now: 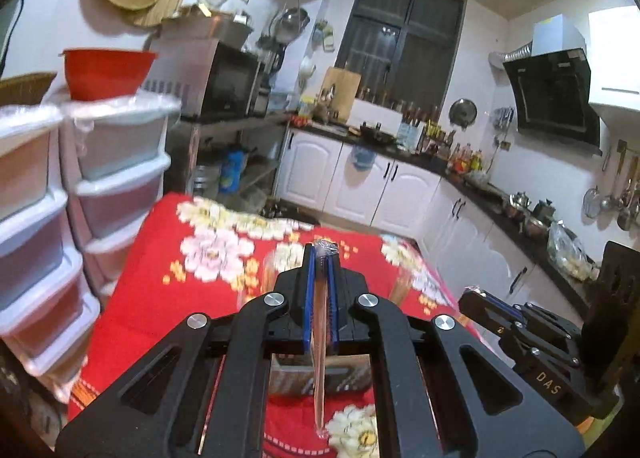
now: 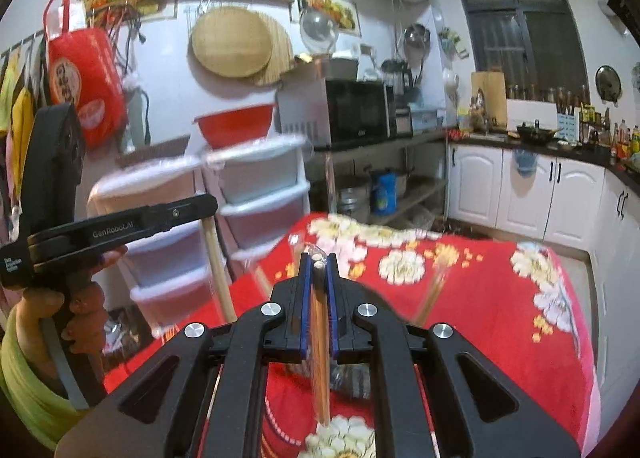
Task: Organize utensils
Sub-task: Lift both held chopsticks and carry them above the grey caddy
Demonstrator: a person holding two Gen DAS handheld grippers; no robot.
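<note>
Showing only rightward: hand [image 2: 80, 322]

Left wrist: sits close behind its own fingers, facing across the red floral tablecloth [image 1: 160, 322] toward the window [image 1: 400, 46].
Right wrist: same low angle, from farther right.
Shared: tablecloth, plastic drawers [image 2: 260, 194], microwave [image 2: 352, 110].

Bright indoor light; motion blur throughout; fisheye bending, dark corners
</note>
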